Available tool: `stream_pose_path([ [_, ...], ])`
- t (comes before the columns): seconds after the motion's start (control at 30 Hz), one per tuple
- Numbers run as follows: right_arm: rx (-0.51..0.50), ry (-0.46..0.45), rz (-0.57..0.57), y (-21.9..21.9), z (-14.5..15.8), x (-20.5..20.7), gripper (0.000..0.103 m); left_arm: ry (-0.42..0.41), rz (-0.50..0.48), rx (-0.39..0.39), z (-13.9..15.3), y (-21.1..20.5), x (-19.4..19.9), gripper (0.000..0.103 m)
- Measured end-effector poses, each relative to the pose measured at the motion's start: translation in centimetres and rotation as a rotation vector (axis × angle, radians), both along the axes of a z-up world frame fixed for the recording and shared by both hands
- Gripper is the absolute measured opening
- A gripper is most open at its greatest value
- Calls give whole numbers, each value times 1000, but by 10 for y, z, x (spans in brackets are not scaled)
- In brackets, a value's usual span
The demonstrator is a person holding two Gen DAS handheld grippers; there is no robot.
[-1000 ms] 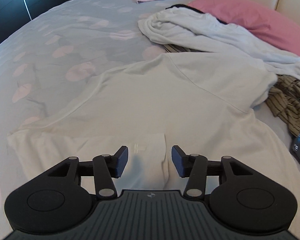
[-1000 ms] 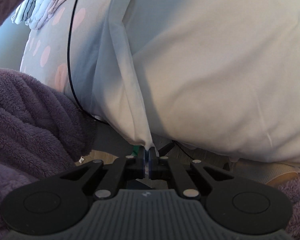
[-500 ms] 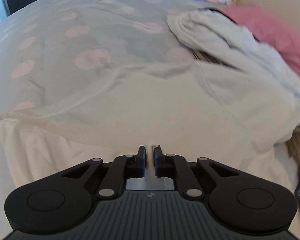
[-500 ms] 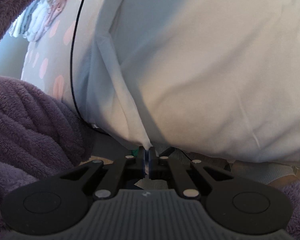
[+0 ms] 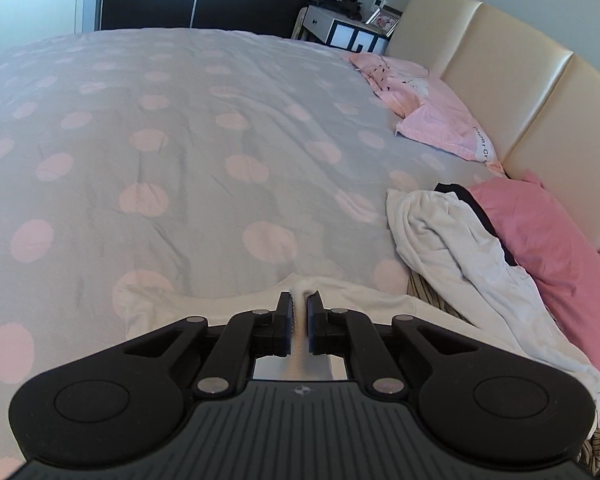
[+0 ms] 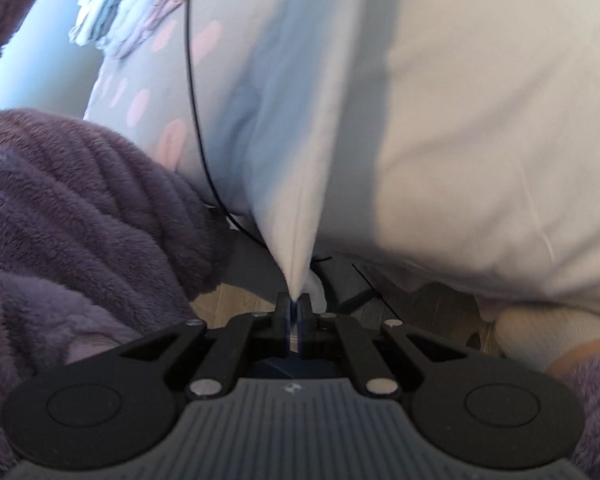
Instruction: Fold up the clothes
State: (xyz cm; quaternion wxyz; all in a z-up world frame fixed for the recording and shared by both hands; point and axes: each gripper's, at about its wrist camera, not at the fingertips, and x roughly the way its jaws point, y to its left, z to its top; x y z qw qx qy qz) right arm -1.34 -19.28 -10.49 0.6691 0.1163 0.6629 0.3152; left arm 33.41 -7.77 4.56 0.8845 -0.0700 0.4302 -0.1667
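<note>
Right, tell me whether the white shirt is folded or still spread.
Cannot tell: both views show only the white shirt pinched edges, left hand-held gripper, right hand-held gripper.

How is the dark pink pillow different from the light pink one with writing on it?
The dark pink pillow is plain and deeper in colour; the light pink pillow is pale, with printed letters along its edge. The dark one lies nearer, with a crumpled white garment piled against it; the light one lies farther up the bed with nothing against it. Both rest on the spotted bedcover beside the cream headboard.
</note>
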Motion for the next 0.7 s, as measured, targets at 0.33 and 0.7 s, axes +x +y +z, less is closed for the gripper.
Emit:
stream_pose_path([
  [0.33,-55,49,-35,-15,-20,5,3,38,-59,22,-33,-51,6,5],
  [0.7,-99,109,-75,-27,-44,6,3,90,-144,14,-73,-89,8,6],
])
